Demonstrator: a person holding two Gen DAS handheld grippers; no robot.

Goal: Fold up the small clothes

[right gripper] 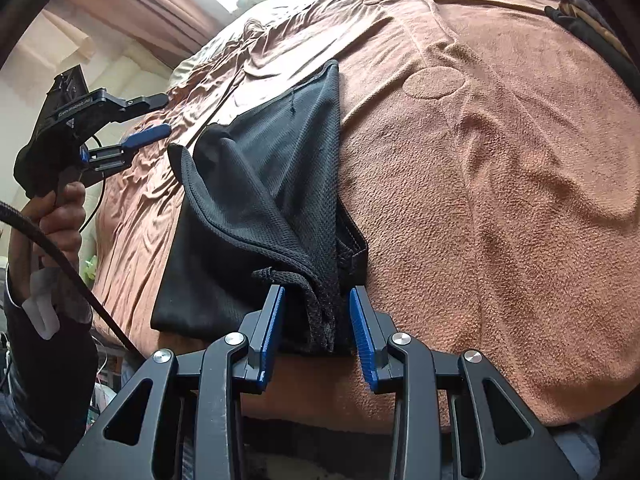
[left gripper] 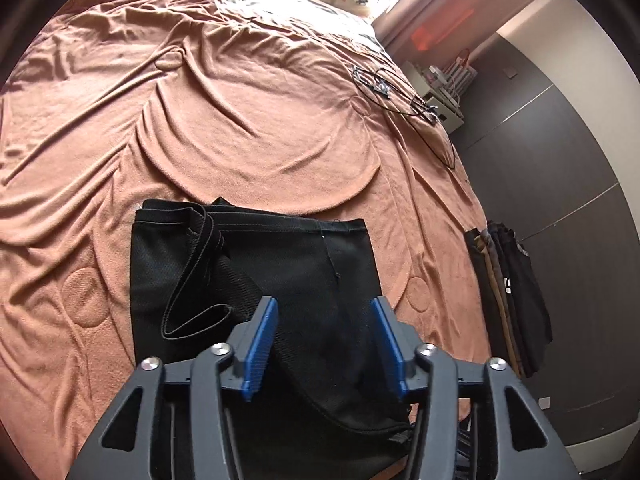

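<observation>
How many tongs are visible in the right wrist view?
2. The right tongs are at bottom centre, around a corner of the black garment. The left tongs are at upper left, open, held in a hand above the blanket. None seems hidden.

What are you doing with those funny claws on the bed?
A person is folding a small black garment on a bed with a brown blanket, holding a claw-like gripper in each hand. The left gripper is open and up in the air, off the cloth. The right gripper has the garment's bunched near edge between its blue fingers, but they look slightly apart, not squeezing. The garment lies partly folded.
</observation>
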